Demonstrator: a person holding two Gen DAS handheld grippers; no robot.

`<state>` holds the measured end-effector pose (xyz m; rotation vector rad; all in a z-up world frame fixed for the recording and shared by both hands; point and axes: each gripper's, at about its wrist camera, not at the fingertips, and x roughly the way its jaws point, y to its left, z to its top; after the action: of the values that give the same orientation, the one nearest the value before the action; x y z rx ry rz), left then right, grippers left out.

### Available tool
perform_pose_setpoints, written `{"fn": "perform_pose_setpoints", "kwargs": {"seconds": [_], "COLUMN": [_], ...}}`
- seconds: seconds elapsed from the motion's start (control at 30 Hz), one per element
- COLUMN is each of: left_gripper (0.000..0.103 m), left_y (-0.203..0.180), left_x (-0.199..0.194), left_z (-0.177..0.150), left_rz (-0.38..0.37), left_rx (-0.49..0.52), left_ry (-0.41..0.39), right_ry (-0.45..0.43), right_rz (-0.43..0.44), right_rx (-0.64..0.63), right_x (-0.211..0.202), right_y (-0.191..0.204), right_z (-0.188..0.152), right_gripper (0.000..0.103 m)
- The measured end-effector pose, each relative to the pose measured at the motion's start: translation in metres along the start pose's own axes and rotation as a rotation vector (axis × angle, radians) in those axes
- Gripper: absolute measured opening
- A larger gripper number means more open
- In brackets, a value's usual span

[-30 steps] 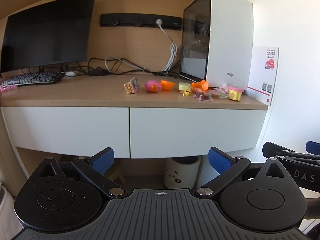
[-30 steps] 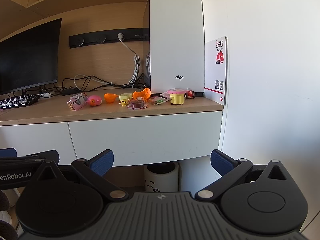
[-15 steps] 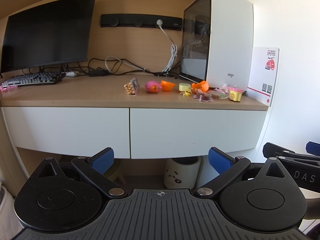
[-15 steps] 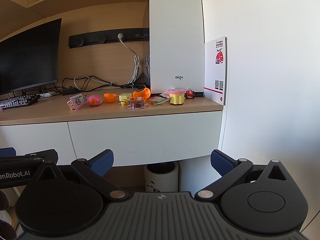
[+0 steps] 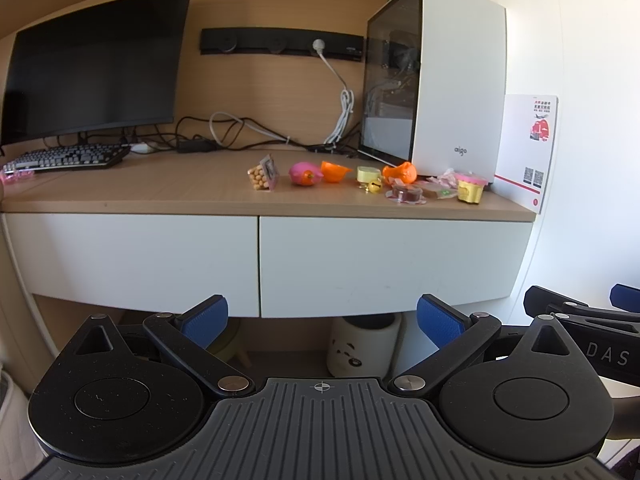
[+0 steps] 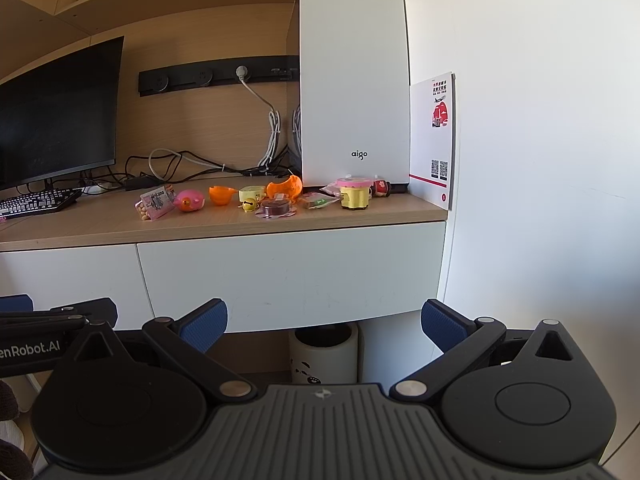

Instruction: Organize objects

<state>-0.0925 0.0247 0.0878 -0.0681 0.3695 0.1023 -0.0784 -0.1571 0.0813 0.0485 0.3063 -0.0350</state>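
Two grippers are held low in front of a wall-mounted desk [image 5: 120, 196], well apart from everything on it. The left gripper [image 5: 322, 322] is seen w/ its blue-padded fingers [image 5: 206, 320] spread wide, nothing between them; the right gripper [image 6: 324, 322] is likewise spread wide and empty. Open air is left between both tools and the desk's front edge, and under the white drawer fronts [image 5: 384, 264] a gap is seen w/ a small cylindrical bin [image 5: 362, 344] on the floor.

Small objects are strung in a loose row along the wood-grain top, near its right end and set back from the front edge. From left: a clear snack packet [image 6: 156, 203] of round pellets, a glossy pink rounded toy [image 6: 190, 201], an orange plastic half-shell [image 6: 222, 194], a pale yellow-green tape roll [image 6: 252, 193] w/ a tiny yellow figure [image 6: 249, 205] just in front, a second orange shell piece [image 6: 285, 188], a flat clear-wrapped dark-red jelly cup [image 6: 276, 209], a green-labelled wrapper [image 6: 318, 201], and a yellow pot w/ pink lid [image 6: 354, 194].

The row's right end is crowded by a smooth white PC case [image 6: 354, 80], upright, w/ a white card [image 6: 434, 140] leaning on the wall beside it. Cables [image 5: 240, 136] are tangled at the back. The desk's left half is taken by a dark monitor [image 5: 96, 64] and keyboard [image 5: 68, 158], w/ bare wood between them and the packet.
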Motion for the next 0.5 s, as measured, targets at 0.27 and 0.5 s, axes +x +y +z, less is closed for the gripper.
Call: {"fn": "perform_pose_setpoints", "kwargs": {"seconds": [0.27,0.5], "left_gripper": [0.103,0.103], "left_y": [0.0000,0.0004], "left_x": [-0.0009,-0.0012], "left_z": [0.0001,0.0002], "left_rz": [0.002,0.002], "left_rx": [-0.001,-0.002], "left_ry": [0.000,-0.002], "right_ry": [0.001,0.006], "right_rz": [0.000,0.001], "right_rx": [0.000,0.002], "right_x": [0.0002,-0.0004], "right_y": [-0.0005,-0.0008], "right_z": [0.0002,-0.0009], "right_gripper": [0.103,0.103]}}
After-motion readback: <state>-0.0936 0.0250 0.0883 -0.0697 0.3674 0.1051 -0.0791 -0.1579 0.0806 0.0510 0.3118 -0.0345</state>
